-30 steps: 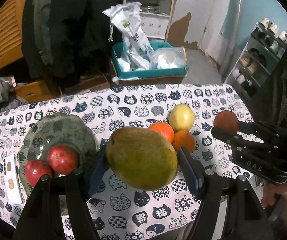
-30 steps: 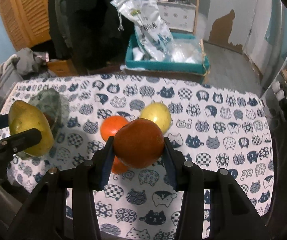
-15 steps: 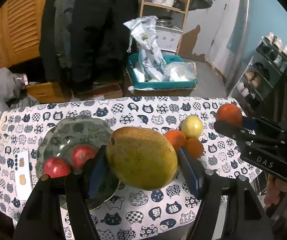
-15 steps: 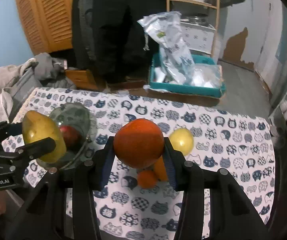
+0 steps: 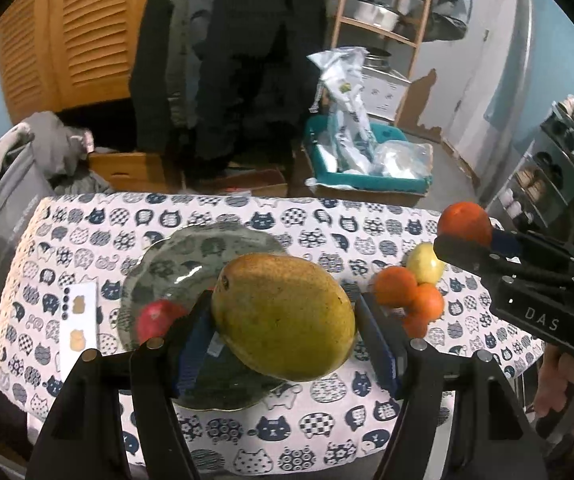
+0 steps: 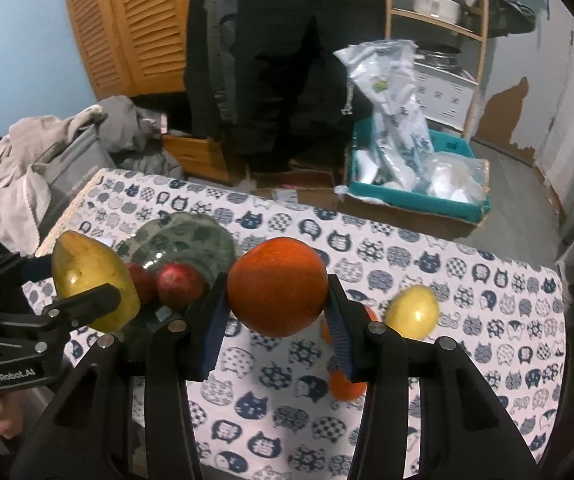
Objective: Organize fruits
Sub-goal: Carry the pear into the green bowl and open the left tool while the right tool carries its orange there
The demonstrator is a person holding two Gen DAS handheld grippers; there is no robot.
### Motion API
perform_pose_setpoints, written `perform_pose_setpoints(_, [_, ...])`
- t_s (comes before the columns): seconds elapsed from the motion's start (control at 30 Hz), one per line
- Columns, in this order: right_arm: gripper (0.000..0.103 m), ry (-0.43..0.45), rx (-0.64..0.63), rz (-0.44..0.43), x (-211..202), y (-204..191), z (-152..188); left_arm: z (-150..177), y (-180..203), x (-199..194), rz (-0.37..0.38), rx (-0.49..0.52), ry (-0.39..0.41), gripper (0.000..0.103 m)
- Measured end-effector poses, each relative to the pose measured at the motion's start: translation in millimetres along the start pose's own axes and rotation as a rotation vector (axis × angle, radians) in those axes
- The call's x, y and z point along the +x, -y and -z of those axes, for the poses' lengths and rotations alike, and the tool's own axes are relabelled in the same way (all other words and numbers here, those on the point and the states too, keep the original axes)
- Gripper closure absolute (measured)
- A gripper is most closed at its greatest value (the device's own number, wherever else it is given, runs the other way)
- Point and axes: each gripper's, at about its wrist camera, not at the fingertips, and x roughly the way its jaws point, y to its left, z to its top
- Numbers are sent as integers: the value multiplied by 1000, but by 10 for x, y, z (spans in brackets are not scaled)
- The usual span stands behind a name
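Observation:
My left gripper (image 5: 283, 320) is shut on a large green-yellow mango (image 5: 285, 316) and holds it above the near part of the green plate (image 5: 191, 256). A red apple (image 5: 155, 318) lies on the plate; the right wrist view shows two apples (image 6: 177, 284) there. My right gripper (image 6: 277, 300) is shut on an orange (image 6: 279, 286), held above the table to the right of the plate. A yellow lemon (image 5: 425, 266) and small oranges (image 5: 395, 290) sit on the cloth at the right.
The table has a cat-print cloth (image 5: 327, 224). A white card (image 5: 77, 322) lies left of the plate. Behind the table stand a teal crate with bags (image 5: 367, 160), a wooden shelf (image 5: 383, 20), dark coats and a pile of grey clothes (image 5: 15, 168).
Both grippers have risen and drawn back with their fruit. The mango has moved left and now hangs over the plate; the orange has shifted left toward the plate.

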Motion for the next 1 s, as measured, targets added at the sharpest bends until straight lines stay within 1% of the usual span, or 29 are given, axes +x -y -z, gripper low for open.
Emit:
perform_pose_setpoints(0.27, [58,-28,-34,-45,204,-314,-99,75,-330,53,-35,-54,-19,31])
perform_pose_setpoints(0.43, [58,-63,-55,-69,391,-502,-122,149,-495,140,-60,-77,-43,31])
perform_pose_setpoints(0.77, [58,-164,-50,-115,853,-673,-29,381,-763,554,-94,-118,-149,31])
perform_pose_setpoints(0.9, [58,-211,-39,-129,1035,-712,38,469,-843,708,-82,-145,-198,31])
perform_pose_setpoints(1.0, [58,-240,-31,-138,1141,-739,85,517,-860,799,-88,-148,-224,31])
